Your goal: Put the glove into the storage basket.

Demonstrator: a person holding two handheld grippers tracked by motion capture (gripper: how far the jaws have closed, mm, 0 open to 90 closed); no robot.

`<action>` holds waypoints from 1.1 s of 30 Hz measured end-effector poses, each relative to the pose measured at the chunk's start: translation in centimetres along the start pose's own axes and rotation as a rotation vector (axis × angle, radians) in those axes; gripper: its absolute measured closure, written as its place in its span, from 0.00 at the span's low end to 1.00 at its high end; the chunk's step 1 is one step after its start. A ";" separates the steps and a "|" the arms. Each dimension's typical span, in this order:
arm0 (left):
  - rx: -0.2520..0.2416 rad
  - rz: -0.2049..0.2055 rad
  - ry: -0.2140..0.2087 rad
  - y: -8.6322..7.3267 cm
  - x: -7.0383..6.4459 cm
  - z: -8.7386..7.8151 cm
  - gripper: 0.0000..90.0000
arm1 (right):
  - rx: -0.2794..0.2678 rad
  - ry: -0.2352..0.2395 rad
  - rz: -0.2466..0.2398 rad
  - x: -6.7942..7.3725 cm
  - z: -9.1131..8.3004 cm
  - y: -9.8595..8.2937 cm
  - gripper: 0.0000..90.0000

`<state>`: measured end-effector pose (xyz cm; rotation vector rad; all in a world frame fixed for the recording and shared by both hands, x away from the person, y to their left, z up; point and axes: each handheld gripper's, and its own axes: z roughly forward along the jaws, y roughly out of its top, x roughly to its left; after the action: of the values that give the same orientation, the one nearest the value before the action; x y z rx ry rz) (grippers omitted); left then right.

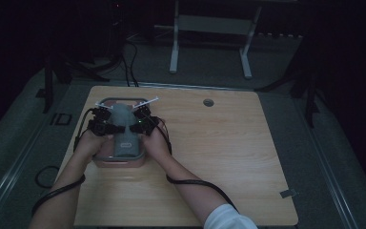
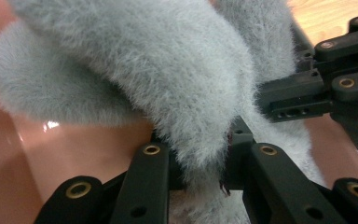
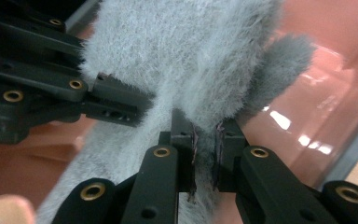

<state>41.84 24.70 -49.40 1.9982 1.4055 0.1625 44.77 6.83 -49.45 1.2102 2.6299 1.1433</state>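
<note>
Two claws, left claw [image 2: 200, 161] and right claw [image 3: 205, 154], pinch grey fluffy cloth [image 1: 122, 125] over pink tub [image 1: 119, 162].

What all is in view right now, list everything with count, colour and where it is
furry cloth: one, grey, lifted over the pink tray, pinched from both sides
tray: one, pink with a grey insert, left part of the table
table: one, light wood, centre of the high view
table hole: one, round, grey, far edge of the table
frame legs: two, white, on the floor beyond the table
left gripper: one, black, jaws closed on the cloth's edge
right gripper: one, black, jaws closed on the cloth
forearms: two, coming in from the bottom edge, cables trailing
</note>
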 end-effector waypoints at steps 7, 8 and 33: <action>0.064 0.008 0.033 0.2 -0.1 1.1 0.85 | 0.071 -0.059 0.002 0.1 0.9 0.3 0.89; 0.070 0.008 0.028 0.2 0.0 1.2 0.85 | 0.076 -0.068 -0.003 0.1 1.0 0.2 0.88; -0.150 0.126 0.186 -0.6 -2.7 -3.0 0.17 | -0.067 0.074 -0.076 -1.2 -7.0 0.1 0.22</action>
<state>38.83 23.84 -46.71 1.9866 1.3366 0.5067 43.52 1.79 -44.60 1.0667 2.6413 1.2755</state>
